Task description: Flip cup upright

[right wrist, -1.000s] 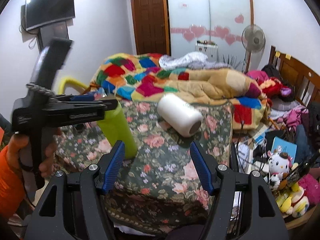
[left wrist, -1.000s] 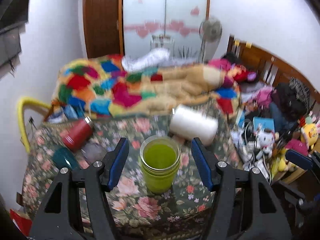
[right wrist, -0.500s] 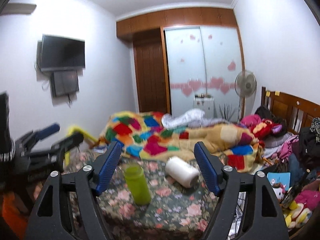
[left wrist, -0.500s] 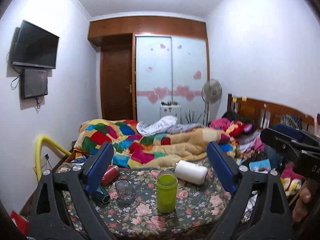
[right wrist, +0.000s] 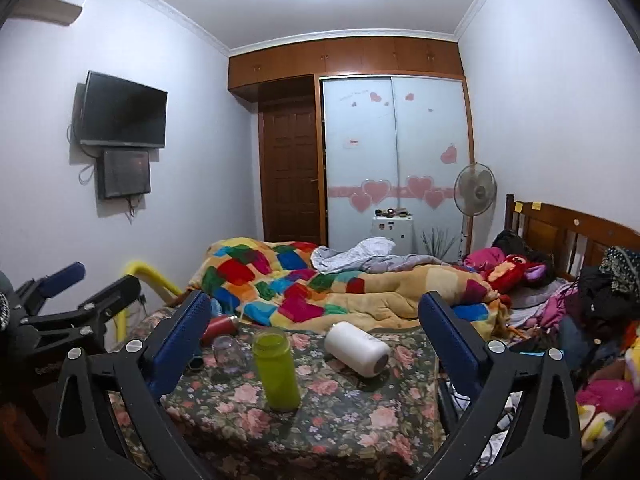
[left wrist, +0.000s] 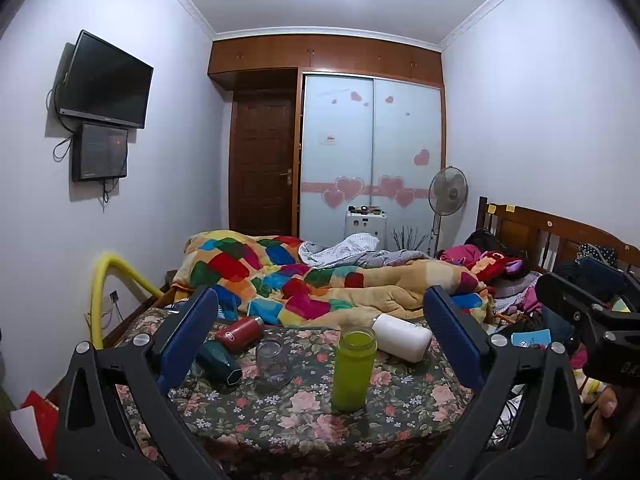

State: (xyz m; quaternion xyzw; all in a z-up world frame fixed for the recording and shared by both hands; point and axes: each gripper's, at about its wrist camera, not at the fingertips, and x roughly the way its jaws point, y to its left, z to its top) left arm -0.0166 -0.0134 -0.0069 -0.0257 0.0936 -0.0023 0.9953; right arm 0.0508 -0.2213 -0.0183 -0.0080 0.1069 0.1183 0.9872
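A lime green cup [left wrist: 354, 368] stands upright, mouth up, on the floral-covered table [left wrist: 400, 412]; it also shows in the right wrist view [right wrist: 277, 368]. My left gripper [left wrist: 320, 336] is open and empty, held back from and above the cup. My right gripper [right wrist: 316, 338] is open and empty, also back from the table. A white cup [left wrist: 401, 337] lies on its side behind the green one, and shows in the right wrist view [right wrist: 357, 349]. A clear glass [left wrist: 272, 364] stands mouth down to the left.
A red bottle [left wrist: 239, 333] and a dark teal cup [left wrist: 218, 360] lie on their sides at the table's left. A bed with a patchwork quilt [left wrist: 288, 276] is behind. Toys and clothes [right wrist: 592, 320] pile at the right. The other gripper [right wrist: 60, 312] shows at left.
Both grippers have pulled back and up from the table. The green cup, close between my left fingers a second ago, now stands alone farther off.
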